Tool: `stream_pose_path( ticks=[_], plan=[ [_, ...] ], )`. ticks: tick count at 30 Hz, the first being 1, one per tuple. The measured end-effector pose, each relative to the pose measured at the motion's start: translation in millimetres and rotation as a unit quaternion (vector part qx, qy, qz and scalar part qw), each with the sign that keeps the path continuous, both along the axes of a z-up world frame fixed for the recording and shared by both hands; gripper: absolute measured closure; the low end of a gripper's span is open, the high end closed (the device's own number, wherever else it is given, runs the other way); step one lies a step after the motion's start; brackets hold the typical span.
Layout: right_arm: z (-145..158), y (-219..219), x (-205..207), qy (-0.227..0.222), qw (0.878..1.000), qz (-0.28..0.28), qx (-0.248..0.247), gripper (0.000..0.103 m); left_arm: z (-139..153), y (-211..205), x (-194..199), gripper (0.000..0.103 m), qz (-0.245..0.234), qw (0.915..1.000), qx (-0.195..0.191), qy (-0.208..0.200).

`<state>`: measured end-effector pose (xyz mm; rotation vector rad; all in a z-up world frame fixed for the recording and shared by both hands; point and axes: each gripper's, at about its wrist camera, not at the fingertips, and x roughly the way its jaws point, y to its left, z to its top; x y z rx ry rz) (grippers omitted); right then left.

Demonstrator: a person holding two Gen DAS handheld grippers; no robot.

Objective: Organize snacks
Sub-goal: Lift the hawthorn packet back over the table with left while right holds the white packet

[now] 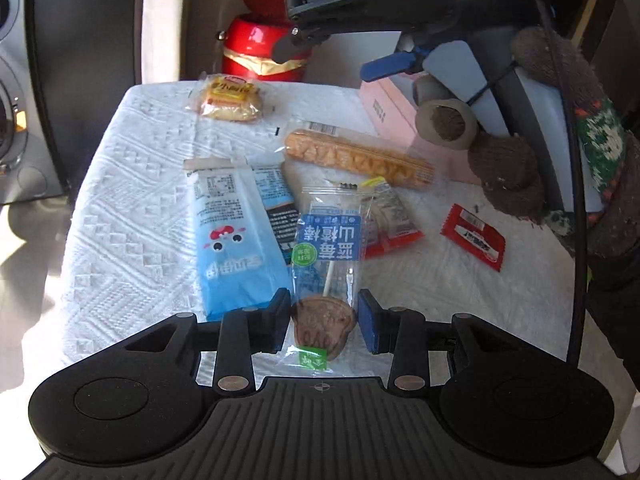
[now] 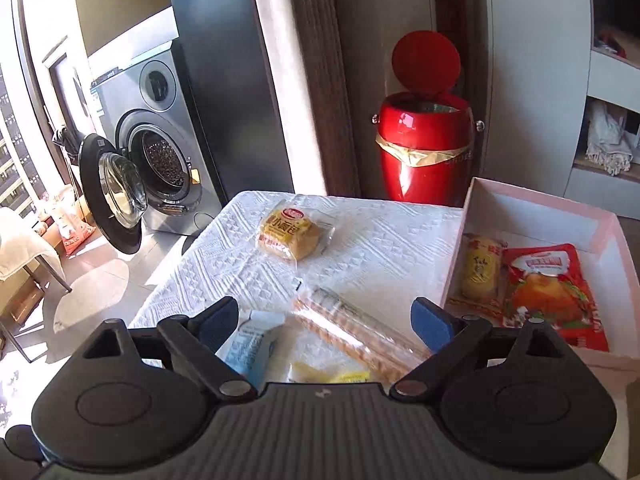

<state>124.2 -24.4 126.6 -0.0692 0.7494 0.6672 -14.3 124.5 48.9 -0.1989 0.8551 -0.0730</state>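
A lollipop packet with a blue label and a brown candy sits between the pads of my left gripper, which is shut on it. Beyond it on the white cloth lie a blue packet, a long biscuit packet, a yellow bun packet and a small red packet. My right gripper hangs over the table's far side, held by a brown-gloved hand. In the right wrist view the right gripper is open and holds nothing, above the biscuit packet. The pink box holds a yellow snack and a red pouch.
A red bin with its lid up stands behind the table. A washing machine with its door open is at the left. The pink box stands along the table's right side.
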Motion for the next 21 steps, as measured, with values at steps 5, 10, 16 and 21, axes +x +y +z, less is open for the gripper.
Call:
stream_pose_path(
  ticks=[5,10,16,21],
  plan=[
    [-41.5,118.8,89.9,-0.004,0.998,0.015,-0.054,0.01,-5.9,33.9,1.0,0.062,0.041,0.9982,-0.041,0.016],
    [-81.7,177.4,128.7,0.034,0.988,0.061,-0.135,0.011,-2.7,33.8,-15.5,0.062,0.058,0.9973,-0.045,0.004],
    [-41.3,143.3,83.4,0.076,0.99,0.072,-0.091,0.065,3.7,1.9,-30.2,0.062,0.018,0.9998,0.003,-0.002],
    [8.2,60.4,14.4,0.062,0.993,0.086,-0.06,0.074,0.9,-42.7,-38.8,0.062,-0.026,0.9996,0.006,-0.001]
  ],
)
